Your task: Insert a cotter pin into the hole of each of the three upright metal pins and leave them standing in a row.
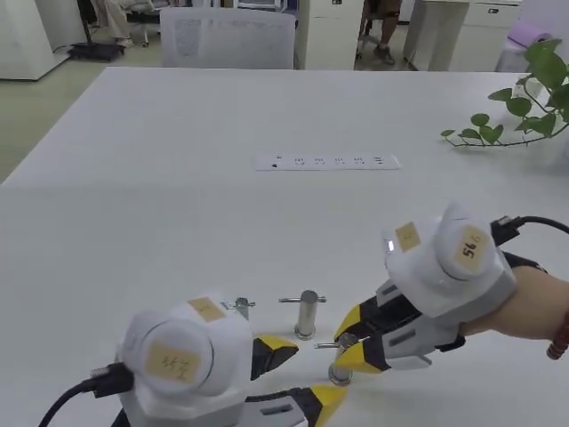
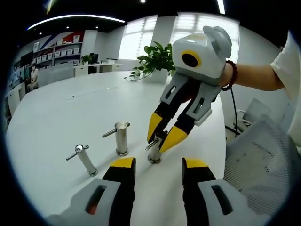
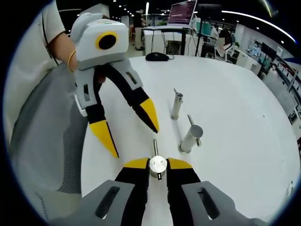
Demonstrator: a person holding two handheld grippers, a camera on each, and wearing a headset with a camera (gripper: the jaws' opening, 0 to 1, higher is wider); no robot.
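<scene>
Hovering left gripper (image 3: pixel 135 141): jaws wide apart, nothing in them; tips aimed at the right pin from just beside it, not touching.
Left pin (image 2: pixel 86 162): upright on the counter (image 1: pixel 178 196), cross-piece through its top. Partly hidden behind the left gripper body in the head view.
Middle pin (image 2: pixel 122 140): upright, cross-piece through its top, near its neighbours on both sides.
Right pin (image 2: pixel 154 156): upright, closest to both grippers, last in the row.
Cotter pin (image 3: pixel 154 147): runs through the right pin's head and sticks out on both sides. How far it is seated: cannot tell.
Right gripper (image 2: pixel 158 142): jaws drawn in narrow, flanking the right pin's head and apparently pressing on it, cotter pin lying along the gap.
Step (judgement): third insertion at or near its end; release is left.
Risk 1: sideways pull on opening tips the right pin, because the base is small and nothing steadies it.
Risk 2: a toppled right pin takes the middle pin with it.
Risk 3: a left gripper jaw clips the base if it closes in.
Risk 4: cotter pin drags back out with the jaw.
Around: power strip (image 1: pixel 327 162) mid-counter, plant (image 1: pixel 524 107) far right, chair (image 1: pixel 227 40) beyond the far edge; all well apart.
In the way: only the left gripper.
</scene>
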